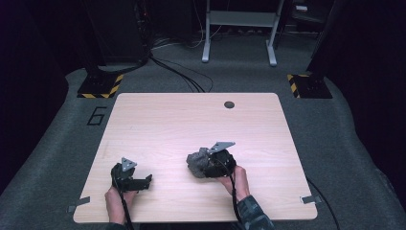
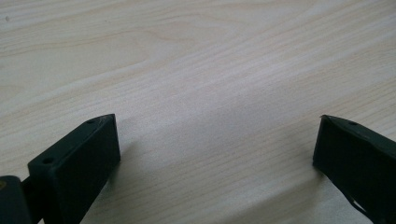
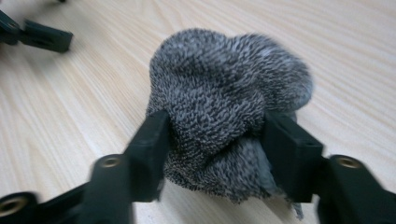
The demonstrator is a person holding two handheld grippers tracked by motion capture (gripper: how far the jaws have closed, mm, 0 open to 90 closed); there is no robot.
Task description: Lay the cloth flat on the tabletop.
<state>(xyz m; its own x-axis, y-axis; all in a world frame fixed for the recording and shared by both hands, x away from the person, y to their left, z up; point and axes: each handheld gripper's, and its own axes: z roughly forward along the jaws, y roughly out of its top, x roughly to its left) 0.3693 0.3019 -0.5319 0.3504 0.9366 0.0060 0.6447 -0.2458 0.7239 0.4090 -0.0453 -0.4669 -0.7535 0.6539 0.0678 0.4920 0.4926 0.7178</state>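
Pale wood-grain laminate covered the table (image 1: 191, 120), which took up the middle of the high view. A bunched grey terry cloth (image 1: 197, 162) lay right of centre in that frame and was pinched at its middle by the right claw (image 3: 212, 140). It was judged soft, light and compressible, unlikely to slip or break, and best taken by a thick fold, as was done. At lower left, the left claw (image 2: 215, 149) was spread wide over bare table.
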